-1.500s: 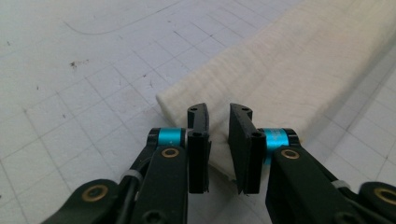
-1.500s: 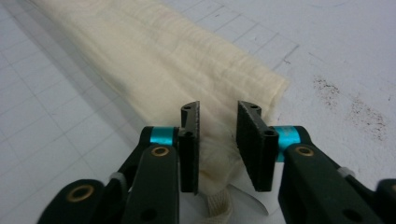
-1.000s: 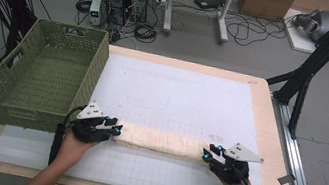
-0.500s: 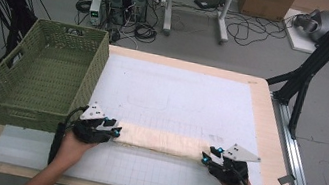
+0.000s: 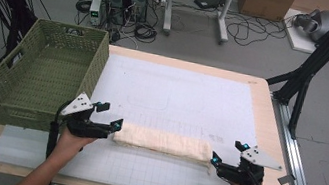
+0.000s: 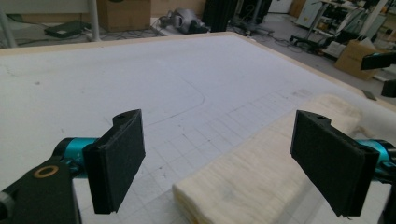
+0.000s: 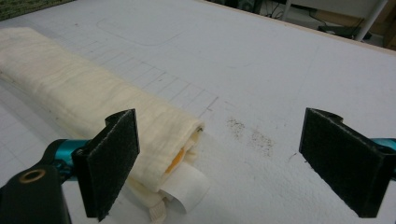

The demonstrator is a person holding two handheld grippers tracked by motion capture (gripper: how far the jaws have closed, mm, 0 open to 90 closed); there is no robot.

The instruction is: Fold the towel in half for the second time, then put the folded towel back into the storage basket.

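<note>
Here, cream folded towel (image 5: 162,142), long, flat, white tag.

No readable writing

The white label (image 7: 187,189) at the near end of the folded cream cloth (image 7: 88,93) appears blank.

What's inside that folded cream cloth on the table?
At the open end of the cloth, layers of cream fabric, a bit of orange and a white tag poke out. Whatever lies deeper in the folds is covered.
</note>
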